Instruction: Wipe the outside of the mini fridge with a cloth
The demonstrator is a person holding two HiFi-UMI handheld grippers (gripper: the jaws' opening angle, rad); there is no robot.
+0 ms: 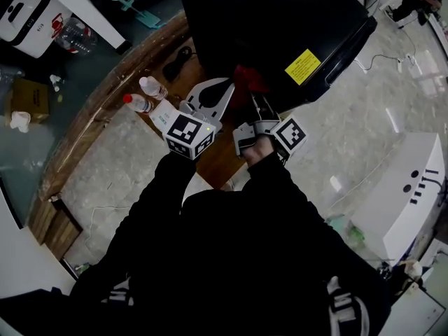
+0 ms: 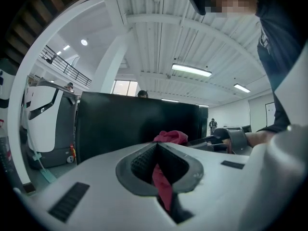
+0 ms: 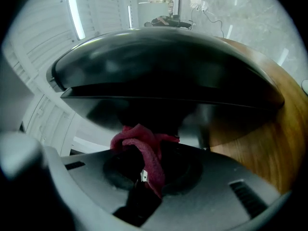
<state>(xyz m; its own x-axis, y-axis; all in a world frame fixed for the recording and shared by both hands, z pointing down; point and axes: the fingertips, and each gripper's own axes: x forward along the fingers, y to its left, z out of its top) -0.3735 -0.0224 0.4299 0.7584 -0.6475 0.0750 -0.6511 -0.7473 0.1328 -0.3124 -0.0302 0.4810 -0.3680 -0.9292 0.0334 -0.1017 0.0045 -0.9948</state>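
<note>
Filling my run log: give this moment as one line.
left gripper shut on red cloth | right gripper shut on it | cloth at mini fridge, contact unclear

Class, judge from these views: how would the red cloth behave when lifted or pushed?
Probably floppy: the red cloth bunches and droops from the closed jaws of the right gripper. Likely light, since a thin pinch in the left gripper holds it.

clothing: black long-sleeved top [image 1: 231,257], white stripes [image 1: 344,305] | left gripper [image 1: 225,86]: pale grey shell, black-and-white marker cube [image 1: 189,133] | right gripper [image 1: 257,102]: darker grey, matching cube [image 1: 289,134]
</note>
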